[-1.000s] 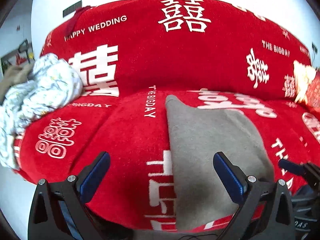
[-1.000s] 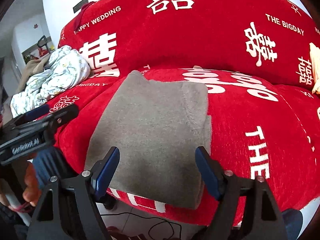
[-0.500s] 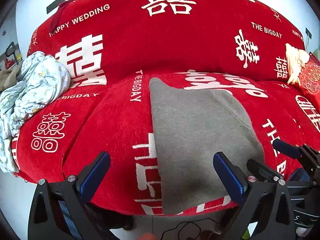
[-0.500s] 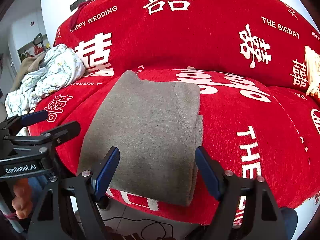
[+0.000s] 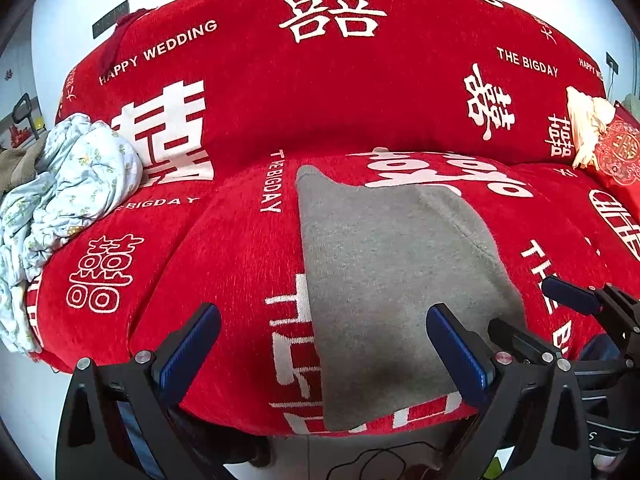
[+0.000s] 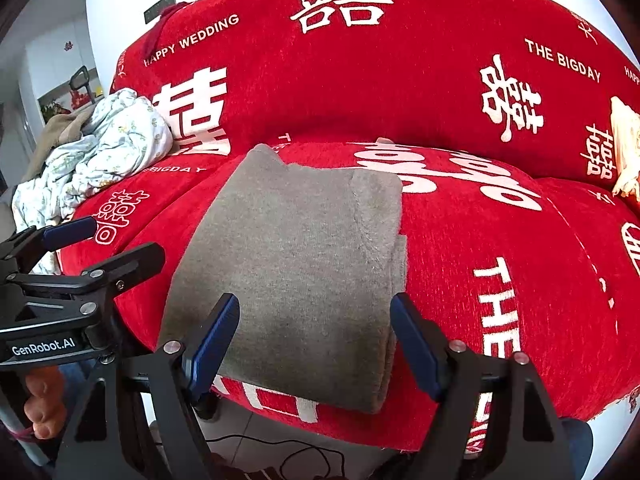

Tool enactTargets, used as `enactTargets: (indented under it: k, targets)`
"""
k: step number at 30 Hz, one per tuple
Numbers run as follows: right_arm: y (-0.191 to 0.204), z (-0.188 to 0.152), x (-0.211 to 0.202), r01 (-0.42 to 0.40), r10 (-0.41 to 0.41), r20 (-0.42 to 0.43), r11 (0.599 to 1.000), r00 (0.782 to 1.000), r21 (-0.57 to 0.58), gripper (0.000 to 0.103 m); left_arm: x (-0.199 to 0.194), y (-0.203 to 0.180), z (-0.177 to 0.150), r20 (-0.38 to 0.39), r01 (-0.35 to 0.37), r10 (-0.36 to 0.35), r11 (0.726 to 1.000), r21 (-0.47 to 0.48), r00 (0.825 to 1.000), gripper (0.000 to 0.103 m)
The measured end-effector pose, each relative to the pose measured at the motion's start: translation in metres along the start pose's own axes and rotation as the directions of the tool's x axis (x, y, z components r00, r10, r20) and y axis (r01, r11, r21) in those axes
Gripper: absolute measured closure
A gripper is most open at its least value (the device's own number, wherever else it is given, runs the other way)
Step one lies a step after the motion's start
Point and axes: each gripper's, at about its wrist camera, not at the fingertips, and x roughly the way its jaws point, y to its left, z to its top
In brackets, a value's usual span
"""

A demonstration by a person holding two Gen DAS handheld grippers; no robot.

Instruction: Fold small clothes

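Both views have drifted slightly, the grey garment [image 6: 304,276] sliding left in the left view, lying folded mid-frame on the red sofa [image 6: 500,240], while left gripper [image 5: 320,354] and right gripper [image 6: 314,344] hover released; next, grip its near hem evenly.

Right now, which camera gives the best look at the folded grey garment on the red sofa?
The right wrist view: the folded grey garment lies centred there, its layered right edge and near corner plain. The left wrist view shows it off to the right, foreshortened, with the left hand-held gripper's finger covering its near right corner.
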Motion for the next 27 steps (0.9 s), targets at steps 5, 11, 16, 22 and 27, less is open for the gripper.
enactTargets:
  k: [5,11,16,22,27]
  targets:
    - [0.0006,0.0003,-0.0004,0.000,0.000,0.001,1.000,1.000,-0.001,0.022,0.0001,-0.0002,-0.0009,-0.001,-0.001,0.001,1.000,-0.002,1.000,0.000]
    - [0.0005,0.0003,-0.0003,0.000,0.000,0.000,1.000,1.000,-0.001,0.022,-0.0008,0.0007,-0.0017,0.009,-0.008,0.008,1.000,-0.002,1.000,0.000]
    - [0.0007,0.0004,-0.0005,0.000,0.000,0.001,1.000,1.000,-0.001,0.022,-0.0016,0.0016,-0.0019,0.019,-0.022,0.022,1.000,-0.003,1.000,0.000]
    - [0.0012,0.0001,-0.0006,0.001,-0.001,0.001,1.000,1.000,-0.002,0.022,-0.0020,0.0014,-0.0031,0.022,-0.027,0.027,1.000,-0.003,0.999,0.000]
    - [0.0018,0.0000,-0.0009,0.000,0.000,0.001,1.000,1.000,-0.001,0.022,-0.0016,0.0014,-0.0028,0.023,-0.031,0.031,1.000,-0.002,0.999,0.000]
